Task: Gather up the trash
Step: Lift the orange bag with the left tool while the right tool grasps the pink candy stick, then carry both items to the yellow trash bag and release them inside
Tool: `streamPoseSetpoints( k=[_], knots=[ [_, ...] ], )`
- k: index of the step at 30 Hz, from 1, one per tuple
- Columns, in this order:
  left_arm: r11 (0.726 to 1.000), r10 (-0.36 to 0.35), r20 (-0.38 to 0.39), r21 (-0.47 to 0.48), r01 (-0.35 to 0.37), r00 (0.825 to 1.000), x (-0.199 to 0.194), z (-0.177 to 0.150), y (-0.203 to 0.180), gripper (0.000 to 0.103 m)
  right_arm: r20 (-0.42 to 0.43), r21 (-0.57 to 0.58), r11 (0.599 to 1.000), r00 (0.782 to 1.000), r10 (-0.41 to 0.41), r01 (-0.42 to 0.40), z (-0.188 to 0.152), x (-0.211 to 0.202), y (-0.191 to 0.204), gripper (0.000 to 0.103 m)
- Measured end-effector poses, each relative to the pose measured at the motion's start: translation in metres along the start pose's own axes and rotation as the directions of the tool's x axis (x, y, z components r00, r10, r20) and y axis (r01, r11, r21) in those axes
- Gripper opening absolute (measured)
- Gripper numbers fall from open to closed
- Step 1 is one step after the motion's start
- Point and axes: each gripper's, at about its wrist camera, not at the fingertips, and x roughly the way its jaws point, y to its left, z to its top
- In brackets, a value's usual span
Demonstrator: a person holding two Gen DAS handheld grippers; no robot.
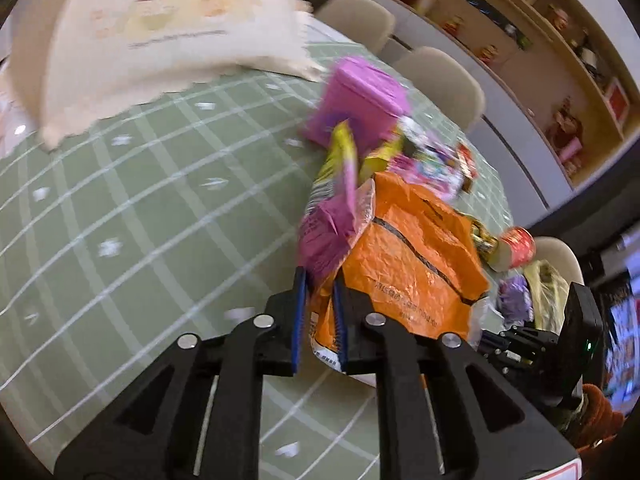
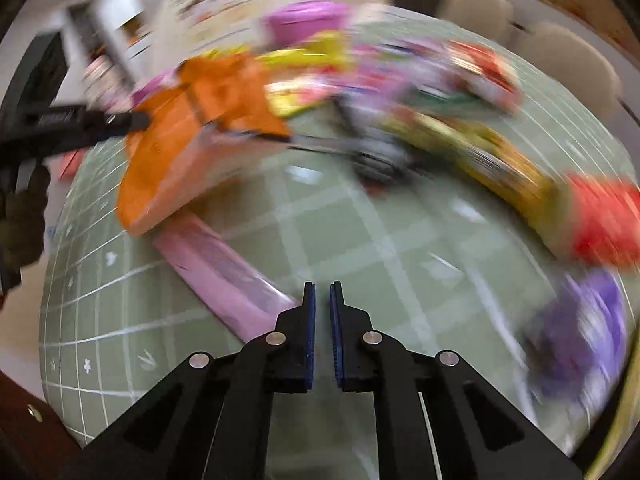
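Observation:
My left gripper (image 1: 320,276) is shut on an orange plastic wrapper (image 1: 408,264) and holds it above the green checked tablecloth (image 1: 140,208). A pink and yellow wrapper (image 1: 336,200) sticks up beside it. In the right wrist view the orange wrapper (image 2: 188,132) hangs at the left, held by the left gripper's fingers (image 2: 120,122). My right gripper (image 2: 322,286) is nearly shut and empty, low over the cloth. A pink flat packet (image 2: 224,276) lies just left of its fingertips. The right wrist view is blurred.
A pile of coloured wrappers (image 2: 400,80) lies across the far table. A yellow packet (image 2: 500,168), a red item (image 2: 604,220) and a purple wrapper (image 2: 580,332) lie at the right. A cream bag (image 1: 160,40) and a pink box (image 1: 360,100) stand behind. Chairs (image 1: 440,80) line the table's edge.

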Motion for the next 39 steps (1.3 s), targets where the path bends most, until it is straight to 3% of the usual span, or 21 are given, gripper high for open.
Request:
streamPoseSetpoints(
  k=[2, 4, 8, 11, 19, 23, 25, 26, 28, 29, 31, 39],
  knots=[
    [0.999, -0.038, -0.010, 0.018, 0.038, 0.999, 0.011, 0.004, -0.010, 0.033, 0.022, 0.000, 1.000, 1.000, 0.000, 0.000, -0.007, -0.012, -0.005, 0.009],
    [0.998, -0.050, -0.020, 0.026, 0.050, 0.999, 0.022, 0.008, -0.018, 0.039, 0.050, -0.055, 0.998, 0.998, 0.038, -0.035, -0.014, -0.020, 0.005, 0.010],
    [1.000, -0.015, -0.002, -0.006, 0.015, 1.000, 0.021, 0.015, -0.021, 0.041, 0.031, -0.251, 0.962, 0.992, 0.119, -0.107, -0.015, -0.017, 0.039, 0.034],
    [0.999, -0.001, 0.024, -0.037, 0.002, 1.000, 0.008, 0.014, -0.015, 0.047, 0.030, -0.377, 0.922, 0.994, 0.107, -0.088, -0.015, -0.007, 0.063, 0.035],
    [0.990, 0.077, 0.072, -0.126, -0.068, 0.994, -0.030, -0.008, 0.009, 0.048, -0.021, -0.383, 0.910, 0.986, 0.163, -0.158, 0.007, 0.023, 0.068, 0.038],
    [0.980, 0.105, 0.079, -0.175, -0.090, 0.991, -0.039, -0.023, 0.015, 0.048, -0.043, -0.409, 0.895, 0.984, 0.172, -0.175, 0.007, 0.027, 0.077, 0.054],
    [0.977, 0.114, 0.079, -0.189, -0.097, 0.990, -0.040, -0.030, 0.013, 0.048, -0.041, -0.496, 0.858, 0.990, 0.133, -0.136, 0.002, 0.028, 0.088, 0.060],
    [0.977, 0.116, 0.079, -0.191, -0.099, 0.990, -0.040, -0.032, 0.012, 0.048, -0.031, -0.524, 0.843, 0.992, 0.125, -0.123, -0.002, 0.026, 0.090, 0.059],
    [0.978, 0.116, 0.076, -0.183, -0.100, 0.990, -0.037, -0.037, 0.006, 0.048, -0.034, -0.497, 0.859, 0.992, 0.122, -0.123, 0.001, 0.025, 0.085, 0.057],
    [0.980, 0.113, 0.073, -0.174, -0.099, 0.991, -0.034, -0.038, 0.002, 0.048, -0.031, -0.494, 0.862, 0.993, 0.116, -0.116, 0.000, 0.022, 0.082, 0.043],
    [0.984, 0.107, 0.070, -0.151, -0.095, 0.992, -0.028, -0.040, -0.006, 0.048, -0.038, -0.469, 0.878, 0.996, 0.085, -0.093, -0.002, 0.017, 0.074, 0.028],
    [0.989, 0.124, 0.046, -0.083, -0.120, 0.991, 0.012, -0.028, -0.039, 0.052, 0.008, -0.221, 0.975, 1.000, 0.014, -0.012, -0.024, -0.045, 0.006, 0.022]
  ],
)
